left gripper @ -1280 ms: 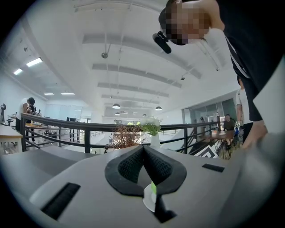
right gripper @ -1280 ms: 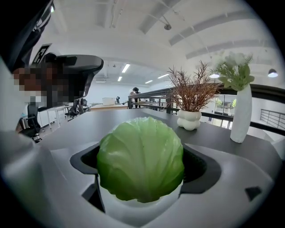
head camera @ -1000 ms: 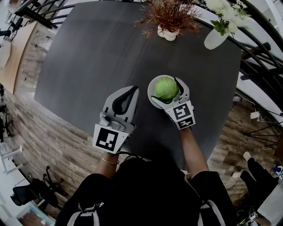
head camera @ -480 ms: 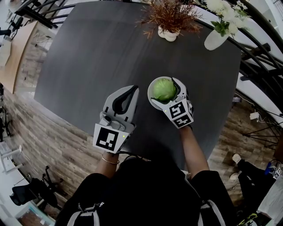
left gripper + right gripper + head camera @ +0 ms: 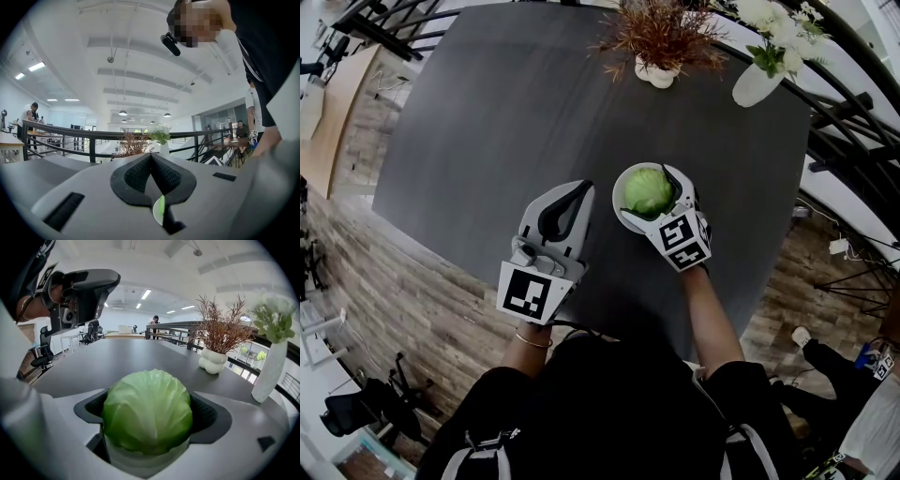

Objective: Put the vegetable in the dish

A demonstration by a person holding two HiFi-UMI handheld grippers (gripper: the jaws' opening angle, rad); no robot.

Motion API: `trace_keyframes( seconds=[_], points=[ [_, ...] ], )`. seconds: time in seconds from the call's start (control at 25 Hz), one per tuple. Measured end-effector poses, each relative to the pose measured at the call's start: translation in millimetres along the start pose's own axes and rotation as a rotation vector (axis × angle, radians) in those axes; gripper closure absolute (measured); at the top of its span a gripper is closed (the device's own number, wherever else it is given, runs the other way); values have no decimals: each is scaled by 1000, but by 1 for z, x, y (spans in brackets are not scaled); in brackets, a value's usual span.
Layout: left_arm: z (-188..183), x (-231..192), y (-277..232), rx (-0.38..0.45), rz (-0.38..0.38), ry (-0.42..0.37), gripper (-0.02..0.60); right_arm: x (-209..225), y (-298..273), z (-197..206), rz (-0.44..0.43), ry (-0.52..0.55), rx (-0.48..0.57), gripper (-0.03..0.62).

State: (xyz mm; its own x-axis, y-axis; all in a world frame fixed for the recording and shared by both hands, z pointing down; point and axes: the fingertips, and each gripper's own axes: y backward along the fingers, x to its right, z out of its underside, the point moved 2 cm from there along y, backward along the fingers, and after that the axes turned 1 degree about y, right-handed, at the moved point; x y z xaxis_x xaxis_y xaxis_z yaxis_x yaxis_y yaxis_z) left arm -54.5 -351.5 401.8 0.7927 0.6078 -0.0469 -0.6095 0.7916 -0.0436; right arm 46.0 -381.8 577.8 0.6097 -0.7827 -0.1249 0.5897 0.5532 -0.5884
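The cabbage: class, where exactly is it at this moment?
In the head view, the cabbage sits right of centre, over the white dish, held between the right gripper's jaws, beside the left gripper.

Head view: looks steeply down from above onto dark table (image 5: 487, 122). Left gripper view: sits low, tilts up across table. Right gripper view: sits low, very close behind cabbage (image 5: 146, 411). Common to all three: potted dried plant (image 5: 658, 37), white vase (image 5: 755, 84) at far edge.

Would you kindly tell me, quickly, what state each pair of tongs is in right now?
Left tongs: closed, empty.
Right tongs: closed on the cabbage.
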Motion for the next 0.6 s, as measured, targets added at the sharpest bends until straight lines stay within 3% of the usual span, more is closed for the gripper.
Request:
trace_keyframes(
  seconds=[0.32, 0.6],
  points=[
    [-3, 2, 0, 1, 6, -5, 575, -3, 6, 1, -16, 19, 22, 72],
    [-6, 5, 2, 4, 6, -10, 575, -3, 11, -14, -17, 28, 105, 72]
  ],
)
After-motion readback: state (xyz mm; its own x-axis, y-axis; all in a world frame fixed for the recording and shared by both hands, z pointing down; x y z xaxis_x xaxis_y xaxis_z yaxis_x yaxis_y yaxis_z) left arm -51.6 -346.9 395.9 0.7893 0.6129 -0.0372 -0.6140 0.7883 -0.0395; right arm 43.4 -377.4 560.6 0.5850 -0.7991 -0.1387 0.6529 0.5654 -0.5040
